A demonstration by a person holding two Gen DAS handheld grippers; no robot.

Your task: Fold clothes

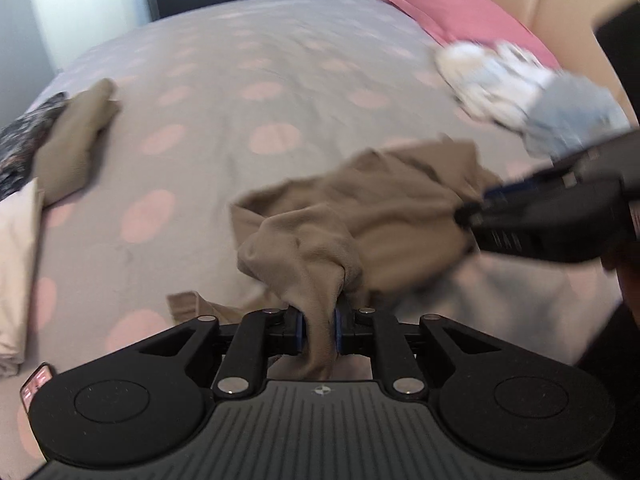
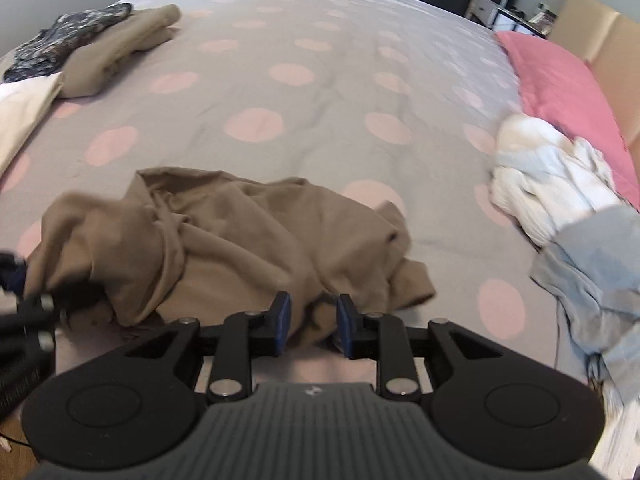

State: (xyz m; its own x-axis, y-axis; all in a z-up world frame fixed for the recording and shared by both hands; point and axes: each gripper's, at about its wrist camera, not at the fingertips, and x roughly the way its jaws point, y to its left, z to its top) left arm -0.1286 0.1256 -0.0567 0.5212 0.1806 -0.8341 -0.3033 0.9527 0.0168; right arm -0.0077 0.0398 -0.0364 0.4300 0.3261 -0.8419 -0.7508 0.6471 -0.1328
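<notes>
Setting: bedroom, with a grey bedspread (image 2: pixel 320 92) dotted in pink filling both wrist views; we work over its near edge.
Left gripper (image 1: pixel 319 330): nearest to us in its own view, its blue pads pressed together on a twisted rope of the tan garment (image 1: pixel 360 216), which rises from the pinch and drapes back toward the bed.
Right gripper (image 2: pixel 313 320): its fingers stand spread, with a fold of the tan garment (image 2: pixel 224 232) lying loosely between them; we see neither pad pressing on the cloth, so we judge it is not gripped on this side.
Task's thing: the tan garment sits crumpled just in front of both grippers, bunched and not yet laid flat.
Middle distance, right: a heap of white and pale blue clothes (image 2: pixel 560 200) waits unfolded, near the pink pillow (image 2: pixel 560 80).
Far left: a second tan piece (image 2: pixel 120 52), looking already folded, lies against a dark patterned item (image 2: pixel 68 40) and a cream one (image 2: pixel 24 108).
Risk, one-sided hold: with only the left pinch holding, we expect lifting would let the garment swing and twist.
Risk, bunched grip: the left holds a rope of cloth, not an edge, so we may trap several layers and fold in creases.
Risk, blur: both views are smeared, so closing the right fingers now could miss the hem we want.
</notes>
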